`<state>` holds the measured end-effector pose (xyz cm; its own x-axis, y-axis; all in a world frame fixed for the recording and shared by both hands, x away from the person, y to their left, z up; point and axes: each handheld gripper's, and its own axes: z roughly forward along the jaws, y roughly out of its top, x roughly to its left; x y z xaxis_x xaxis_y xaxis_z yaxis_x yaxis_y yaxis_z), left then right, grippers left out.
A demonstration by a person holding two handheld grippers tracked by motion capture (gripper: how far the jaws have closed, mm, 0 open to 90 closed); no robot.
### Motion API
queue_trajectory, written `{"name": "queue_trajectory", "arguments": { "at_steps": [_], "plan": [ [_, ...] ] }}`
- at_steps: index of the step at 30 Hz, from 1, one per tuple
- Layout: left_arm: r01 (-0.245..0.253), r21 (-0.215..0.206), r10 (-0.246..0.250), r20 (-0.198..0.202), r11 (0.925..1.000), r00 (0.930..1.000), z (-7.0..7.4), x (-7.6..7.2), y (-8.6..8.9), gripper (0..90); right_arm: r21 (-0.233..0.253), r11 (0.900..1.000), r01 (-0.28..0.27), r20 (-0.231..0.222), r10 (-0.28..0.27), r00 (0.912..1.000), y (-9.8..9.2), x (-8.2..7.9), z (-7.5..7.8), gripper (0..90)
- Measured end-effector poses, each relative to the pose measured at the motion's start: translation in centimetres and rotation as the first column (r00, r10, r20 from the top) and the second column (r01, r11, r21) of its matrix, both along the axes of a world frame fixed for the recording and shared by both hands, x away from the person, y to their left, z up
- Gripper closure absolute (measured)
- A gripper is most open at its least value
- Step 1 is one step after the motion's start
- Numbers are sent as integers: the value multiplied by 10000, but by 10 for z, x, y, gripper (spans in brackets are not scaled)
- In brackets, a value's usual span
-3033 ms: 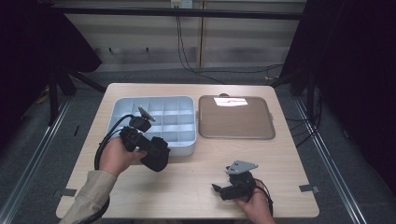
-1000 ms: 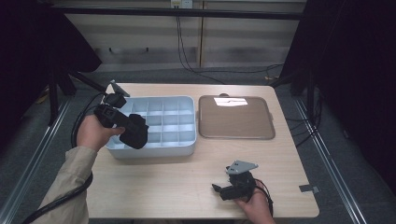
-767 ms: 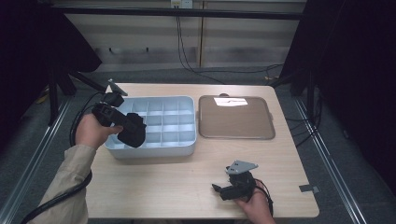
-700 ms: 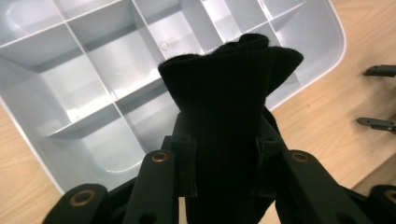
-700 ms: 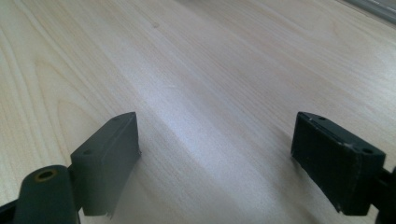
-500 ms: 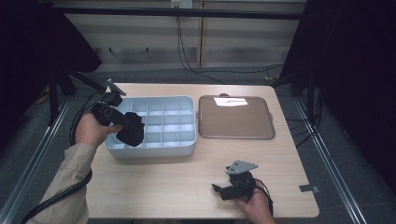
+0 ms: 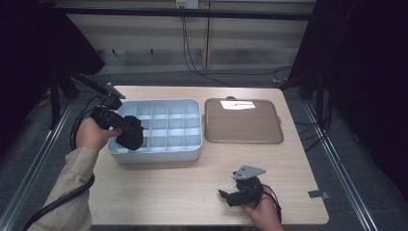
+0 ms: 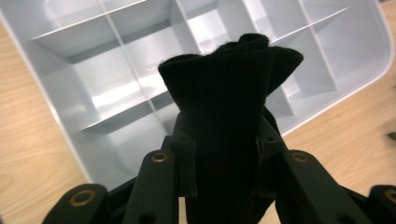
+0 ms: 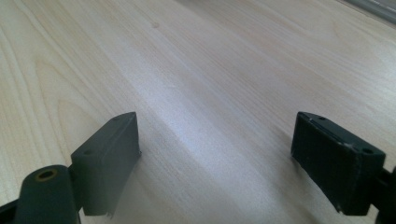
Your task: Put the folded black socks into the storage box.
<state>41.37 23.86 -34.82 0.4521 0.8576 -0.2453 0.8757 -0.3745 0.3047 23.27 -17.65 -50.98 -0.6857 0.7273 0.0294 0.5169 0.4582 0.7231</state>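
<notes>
wooden table (image 7: 159, 192), grey organizer (image 7: 166, 150), brown tray (image 7: 243, 122)

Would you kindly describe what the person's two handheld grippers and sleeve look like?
Both are black. The left gripper trails a black cable; its jaws carry brass-coloured rivets. The right gripper bears a grey three-cornered plate, and its jaws end in blocky dark pads. A tan sleeve covers the left forearm.

Left gripper (image 8: 224, 154) clamps black cloth (image 8: 231, 107) over grey divided tray (image 8: 60, 116).
Jaws closed on the folded cloth, which stands up between them; tray compartments below look bare; wooden table (image 8: 23, 154) at both sides.
</notes>
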Motion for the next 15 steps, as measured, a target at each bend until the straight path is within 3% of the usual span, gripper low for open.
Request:
{"name": "queue_trajectory", "arguments": {
  "at_steps": [15],
  "plan": [
    [-570,88,571,-77,9983,9983,-13,5,20,687,-7,10000,8,-8,-8,10000,0,0,0,150]
  ]
}}
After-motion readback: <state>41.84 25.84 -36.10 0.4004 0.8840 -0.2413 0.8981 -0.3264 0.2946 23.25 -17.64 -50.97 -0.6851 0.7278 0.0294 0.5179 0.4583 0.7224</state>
